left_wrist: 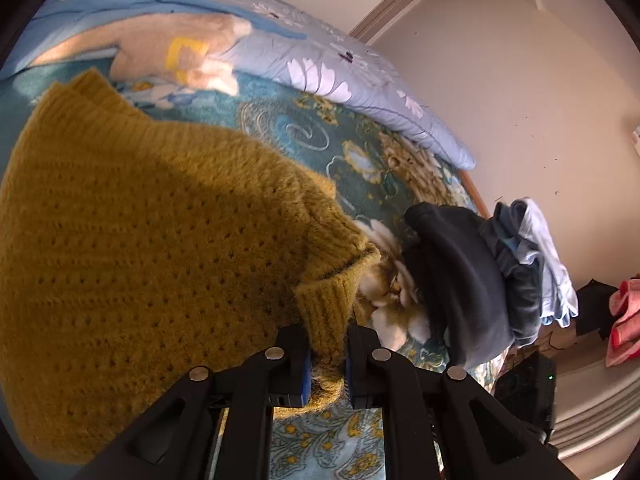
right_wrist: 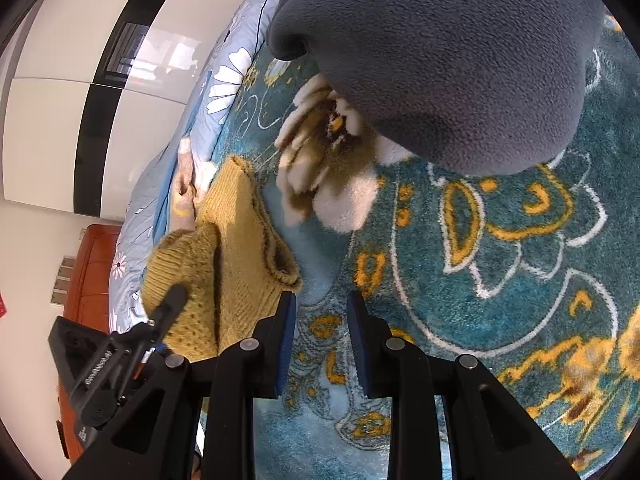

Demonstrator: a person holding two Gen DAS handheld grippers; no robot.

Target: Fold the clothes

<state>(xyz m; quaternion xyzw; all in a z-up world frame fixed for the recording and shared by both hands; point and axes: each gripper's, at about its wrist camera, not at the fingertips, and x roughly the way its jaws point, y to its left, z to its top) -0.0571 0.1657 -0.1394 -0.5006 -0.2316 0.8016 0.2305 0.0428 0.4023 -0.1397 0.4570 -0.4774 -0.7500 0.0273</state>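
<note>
Mustard knit sweater [left_wrist: 152, 232]: lies spread on a teal floral blanket [left_wrist: 280, 132], filling the left of the left wrist view; ribbed cuff raised toward the camera. In the right wrist view the same sweater [right_wrist: 236, 248] sits left of centre, partly folded over itself.

Left gripper [left_wrist: 327, 360]: blue-padded fingers clamped on the sweater's ribbed cuff.

Right gripper [right_wrist: 321, 316]: fingers apart, nothing between them, hovering over bare blanket [right_wrist: 520, 280] just beside the sweater's edge.

Dark grey fleece garment [left_wrist: 460, 280]: folded, resting on the blanket to the right of the sweater, apart from it; it fills the top of the right wrist view [right_wrist: 440, 60].

Light blue clothes [left_wrist: 536, 256]: heaped against the fleece's far side.

Pale blue quilt with white daisies [left_wrist: 340, 68]: bunched along the far edge of the blanket.

Writing: white lettering on the left gripper's body in the right wrist view, too blurred to read.

Room: cream wall [left_wrist: 520, 100]; reddish wooden furniture [right_wrist: 92, 272]; pink cloth [left_wrist: 624, 320] at the far right.
</note>
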